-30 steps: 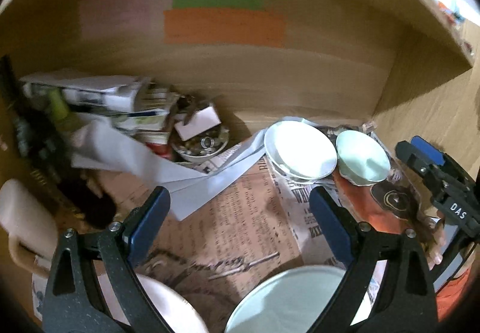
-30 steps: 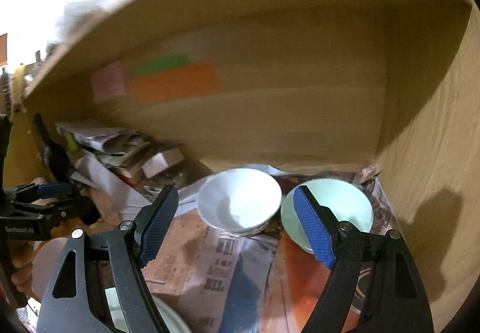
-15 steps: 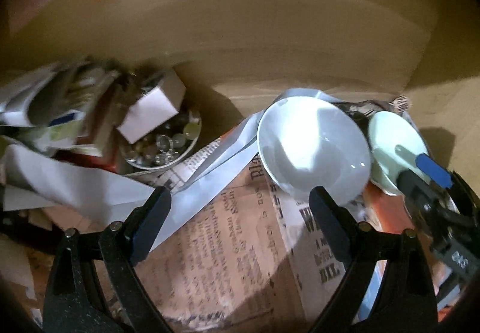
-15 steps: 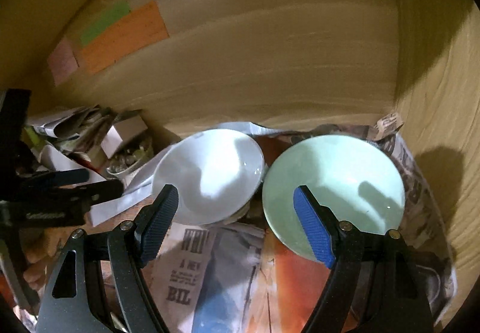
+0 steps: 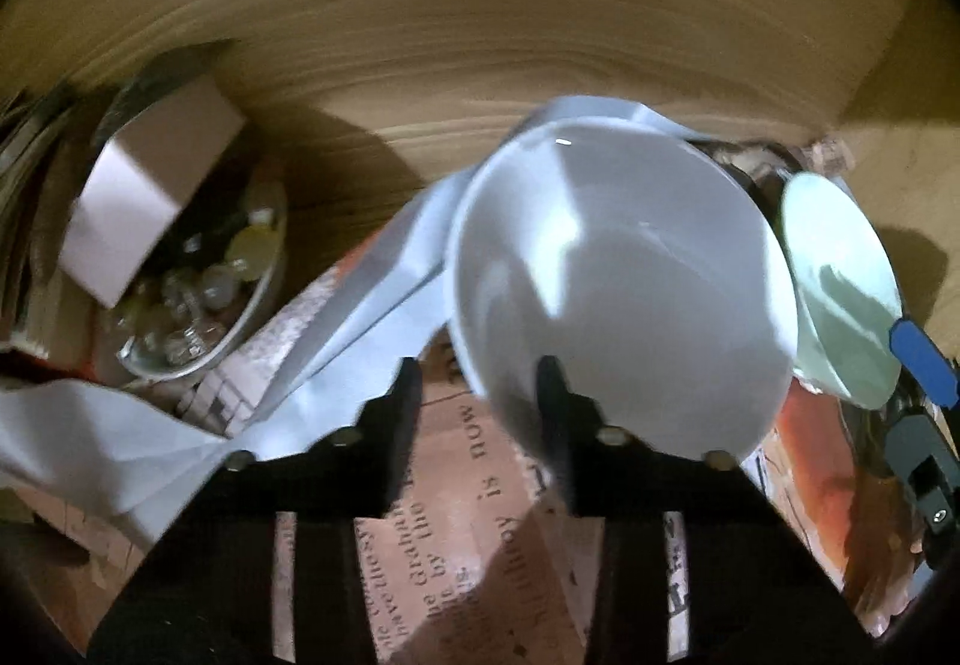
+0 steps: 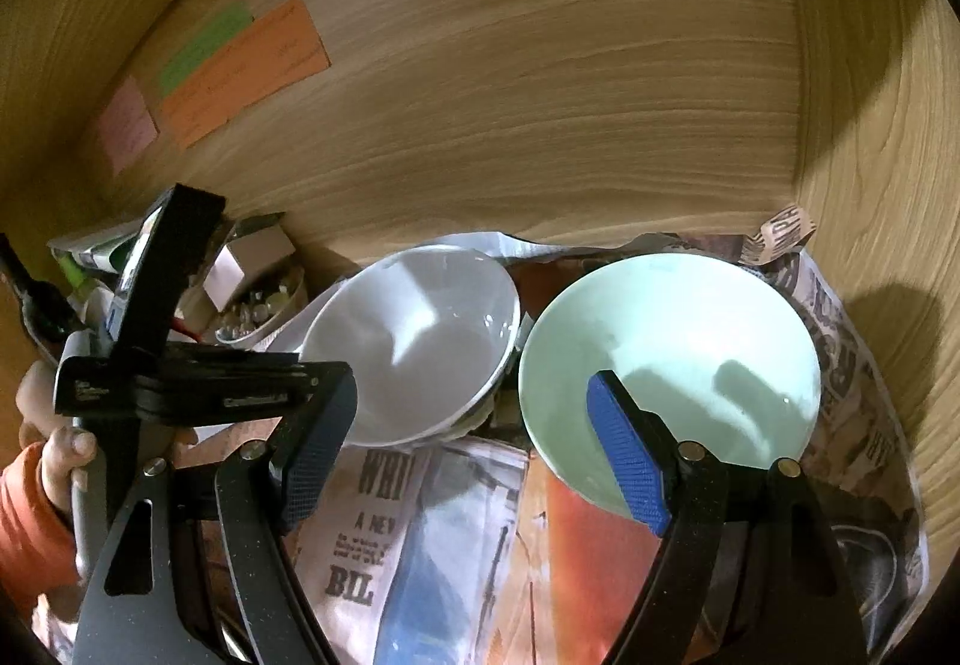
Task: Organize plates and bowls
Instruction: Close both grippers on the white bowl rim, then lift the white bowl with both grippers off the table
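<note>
A: Our left gripper has its fingers straddling the near rim of the white bowl.

B: Our right gripper is spread wide at the green bowl; both bowls sit unstacked on the shelf's newspaper, so sorting remains.

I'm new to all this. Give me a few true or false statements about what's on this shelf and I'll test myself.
1. The white bowl sits left of the pale green bowl in the right wrist view. True.
2. The pale green bowl is full of marbles. False: it is empty; the small round glassy bits are in the glass dish.
3. Both bowls rest on newspaper. True.
4. The right gripper has its fingers clamped shut. False: they are spread wide, one over the green bowl.
</note>
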The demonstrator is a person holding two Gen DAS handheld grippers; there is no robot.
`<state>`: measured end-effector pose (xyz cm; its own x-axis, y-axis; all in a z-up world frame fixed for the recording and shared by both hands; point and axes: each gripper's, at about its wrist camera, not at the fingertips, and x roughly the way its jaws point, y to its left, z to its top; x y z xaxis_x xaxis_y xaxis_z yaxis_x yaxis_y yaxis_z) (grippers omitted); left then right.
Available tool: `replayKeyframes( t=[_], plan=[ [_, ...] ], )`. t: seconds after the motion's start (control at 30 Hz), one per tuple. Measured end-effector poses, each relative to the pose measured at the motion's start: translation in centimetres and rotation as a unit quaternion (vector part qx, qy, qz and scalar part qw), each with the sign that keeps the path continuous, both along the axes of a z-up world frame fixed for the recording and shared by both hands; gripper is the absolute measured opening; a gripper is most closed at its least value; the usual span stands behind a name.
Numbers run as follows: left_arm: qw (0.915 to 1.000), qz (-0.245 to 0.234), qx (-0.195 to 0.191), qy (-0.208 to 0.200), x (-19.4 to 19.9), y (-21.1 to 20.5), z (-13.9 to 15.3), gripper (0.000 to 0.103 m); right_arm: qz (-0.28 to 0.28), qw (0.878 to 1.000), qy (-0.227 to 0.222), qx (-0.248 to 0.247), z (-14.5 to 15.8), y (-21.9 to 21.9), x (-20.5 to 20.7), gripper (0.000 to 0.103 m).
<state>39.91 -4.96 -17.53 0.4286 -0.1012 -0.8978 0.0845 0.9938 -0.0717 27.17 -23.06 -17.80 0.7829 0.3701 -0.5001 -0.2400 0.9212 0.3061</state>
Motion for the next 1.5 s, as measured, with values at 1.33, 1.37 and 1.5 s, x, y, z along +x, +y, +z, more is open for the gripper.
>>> replayKeyframes(
  t=[1.33, 1.37, 1.5],
  plan=[
    [0.9979, -0.047, 0.035, -0.029, -10.5, 2.7, 1.6, 0.018, 0.091, 0.992, 0.073, -0.054, -2.5, 6.7, 0.7, 0.019],
    [0.9982, -0.040, 0.032, -0.032, -10.7, 2.9, 1.8, 0.018, 0.090, 0.992, 0.069, -0.053, -2.2, 6.8, 0.3, 0.019],
    [0.9969, -0.031, 0.039, -0.060, -12.2, 3.1, 3.3, 0.018, 0.088, 0.993, 0.053, -0.058, -1.3, 7.0, -1.0, 0.019]
  ],
)
